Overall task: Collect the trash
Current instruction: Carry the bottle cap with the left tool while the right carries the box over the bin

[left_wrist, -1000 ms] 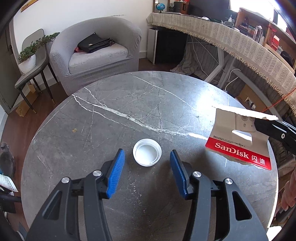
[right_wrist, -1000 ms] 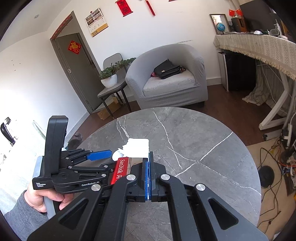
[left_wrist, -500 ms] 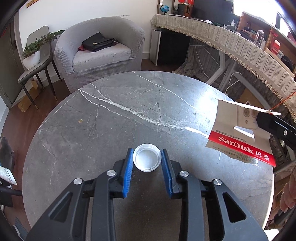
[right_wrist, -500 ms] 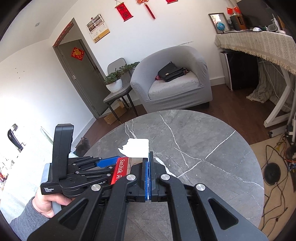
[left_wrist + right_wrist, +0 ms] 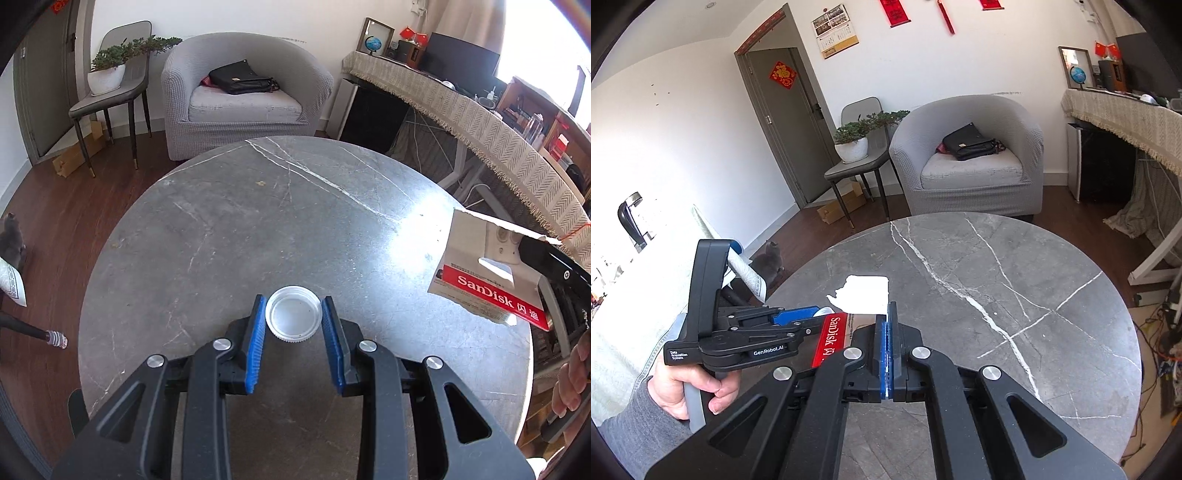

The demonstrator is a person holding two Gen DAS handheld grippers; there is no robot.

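A white plastic lid (image 5: pixel 293 318) sits between the blue pads of my left gripper (image 5: pixel 294 314), which is shut on it and holds it above the round grey marble table (image 5: pixel 258 229). My right gripper (image 5: pixel 888 325) is shut on a torn red-and-white SanDisk card package (image 5: pixel 849 314). The package also shows at the right of the left wrist view (image 5: pixel 487 280), held above the table edge. My left gripper shows in the right wrist view (image 5: pixel 798 317), to the left of the package.
A grey armchair (image 5: pixel 240 96) with a black bag (image 5: pixel 240 79) stands beyond the table. A chair with a potted plant (image 5: pixel 110 70) is at the left. A cloth-covered desk (image 5: pixel 480 118) runs along the right. A grey cat (image 5: pixel 772 258) sits on the floor.
My left gripper has closed from wide open onto the white lid and lifted it off the table. My right gripper has kept its hold on the SanDisk package.
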